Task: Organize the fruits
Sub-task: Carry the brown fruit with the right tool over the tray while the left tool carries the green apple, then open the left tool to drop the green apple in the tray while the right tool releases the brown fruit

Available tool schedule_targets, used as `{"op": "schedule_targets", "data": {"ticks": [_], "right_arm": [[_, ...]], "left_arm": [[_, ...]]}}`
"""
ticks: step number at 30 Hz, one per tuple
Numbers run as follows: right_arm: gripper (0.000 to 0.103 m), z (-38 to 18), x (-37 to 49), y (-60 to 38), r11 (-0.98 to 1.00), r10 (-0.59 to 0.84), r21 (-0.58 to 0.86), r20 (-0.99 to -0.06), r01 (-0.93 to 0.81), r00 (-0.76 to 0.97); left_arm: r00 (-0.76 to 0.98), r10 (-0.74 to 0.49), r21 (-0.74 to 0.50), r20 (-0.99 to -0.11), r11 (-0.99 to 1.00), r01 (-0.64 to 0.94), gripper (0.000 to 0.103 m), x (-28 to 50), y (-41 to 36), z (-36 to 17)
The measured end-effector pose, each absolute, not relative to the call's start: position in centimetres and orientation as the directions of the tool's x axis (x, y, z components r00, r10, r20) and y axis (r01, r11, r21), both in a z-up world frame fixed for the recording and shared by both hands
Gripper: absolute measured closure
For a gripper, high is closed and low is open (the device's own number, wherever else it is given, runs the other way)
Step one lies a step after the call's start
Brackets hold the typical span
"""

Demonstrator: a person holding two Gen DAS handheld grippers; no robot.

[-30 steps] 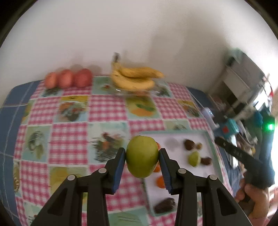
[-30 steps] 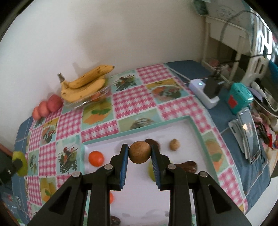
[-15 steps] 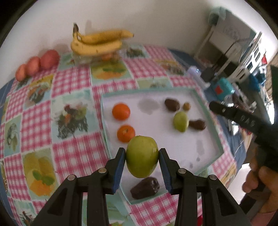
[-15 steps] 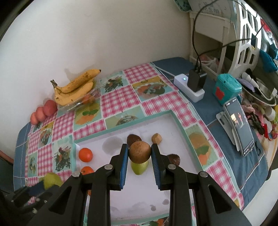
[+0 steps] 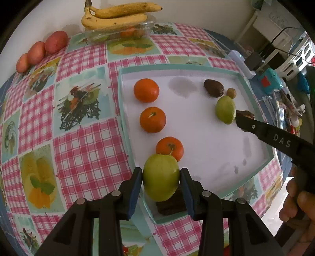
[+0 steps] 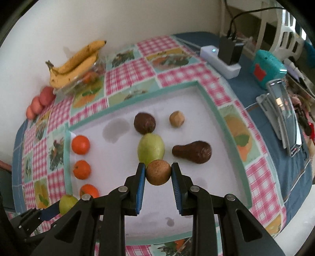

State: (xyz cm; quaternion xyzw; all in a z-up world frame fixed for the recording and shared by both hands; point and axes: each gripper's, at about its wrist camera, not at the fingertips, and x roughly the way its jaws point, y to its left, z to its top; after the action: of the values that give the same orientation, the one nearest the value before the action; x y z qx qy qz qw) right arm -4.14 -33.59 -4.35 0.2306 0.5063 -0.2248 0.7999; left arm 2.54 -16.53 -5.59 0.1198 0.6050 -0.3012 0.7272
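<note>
Gripping a green apple (image 5: 161,177) between its blue pads, the left gripper (image 5: 161,178) hung over the near left corner of a white tray (image 5: 254,173) with a teal rim, a dark brown fruit (image 5: 171,204) lying on the tray beneath the apple. The right gripper (image 6: 158,174) was clamped on a round brown speckled fruit (image 6: 158,172) above the tray's middle. Three oranges (image 5: 152,119) lay in a row along the tray's left side. Farther in sat a green pear-shaped fruit (image 6: 151,148), with a dark brown pear-shaped fruit (image 6: 194,152) to its right, a dark round fruit (image 6: 144,123) touching its far end and a small tan one (image 6: 176,118) near it. Beyond the tray, on the pink checked tablecloth (image 5: 86,149), bananas (image 5: 116,16) rested on a clear plastic container (image 5: 120,33) by the wall, and three red fruits (image 5: 42,51) lay to their left.
</note>
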Motion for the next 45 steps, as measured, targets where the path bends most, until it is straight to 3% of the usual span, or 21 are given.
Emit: {"op": "schedule_targets", "data": {"ticks": [25, 36, 39, 43, 45], "right_arm": [[0.075, -7.6, -3.4, -32.3, 0.814, -0.101, 0.077, -0.957, 0.576, 0.271], [0.075, -8.7, -2.5, -32.3, 0.810, -0.099, 0.065, -0.965, 0.583, 0.245], [0.075, -8.8, -2.6, -32.3, 0.810, -0.102, 0.062, -0.964, 0.584, 0.244], [0.074, -8.6, -2.7, -32.2, 0.808, -0.108, 0.057, -0.964, 0.586, 0.242], [0.070, -8.4, -2.7, -32.1, 0.811, -0.113, 0.056, -0.962, 0.583, 0.249]], "left_arm": [[0.088, -0.290, -0.186, -0.953, 0.789, 0.586, 0.060, 2.7, -16.3, -5.7], [0.113, -0.349, -0.230, -0.930, 0.795, 0.562, 0.059, 2.8, -13.9, -4.0], [0.143, -0.347, -0.227, -0.927, 0.821, 0.523, 0.052, 3.5, -12.4, -3.6], [0.242, -0.297, -0.165, -0.924, 0.879, 0.447, 0.025, 4.4, -9.9, -2.9], [0.268, -0.271, -0.148, -0.925, 0.902, 0.405, 0.019, 5.0, -8.4, -3.0]]}}
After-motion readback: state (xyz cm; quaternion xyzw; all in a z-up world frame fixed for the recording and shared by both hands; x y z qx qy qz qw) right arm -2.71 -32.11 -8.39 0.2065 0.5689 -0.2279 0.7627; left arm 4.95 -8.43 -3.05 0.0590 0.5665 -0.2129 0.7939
